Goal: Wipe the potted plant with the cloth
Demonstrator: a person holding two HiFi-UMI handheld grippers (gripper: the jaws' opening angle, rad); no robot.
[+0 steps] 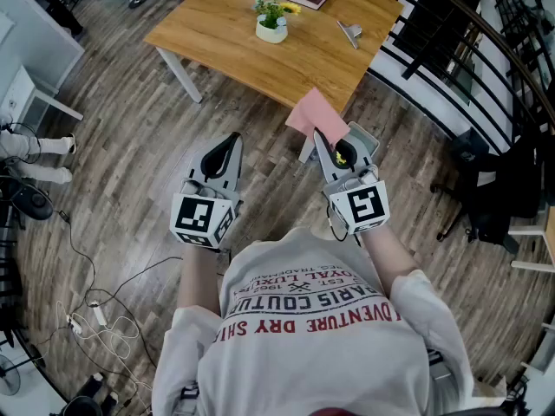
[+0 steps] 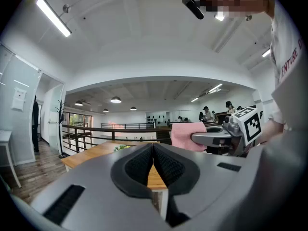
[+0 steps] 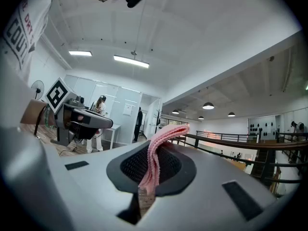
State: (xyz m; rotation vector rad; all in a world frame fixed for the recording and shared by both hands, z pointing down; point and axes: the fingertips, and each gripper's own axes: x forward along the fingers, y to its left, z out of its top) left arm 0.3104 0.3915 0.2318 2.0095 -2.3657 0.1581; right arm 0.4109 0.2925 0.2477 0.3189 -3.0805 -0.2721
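- The step in hand seems to be the approach. The person stands well apart from the wooden tabletop [image 1: 234, 46], and the wiping is not yet begun.
- The right hand-held gripper [image 3: 153, 163] is clamped on a pink cloth [image 3: 161, 141]. The cloth is soft and ribbed, and it stands up folded between the black dotted pads.
- The left hand-held gripper [image 2: 153, 147] is closed on nothing.
- The potted plant [image 1: 272, 20] has a small, smooth white pot with green leaves. It stands on the tabletop.
- Next, I think, the cloth must reach the leaves and press lightly, because such a pot may tip.
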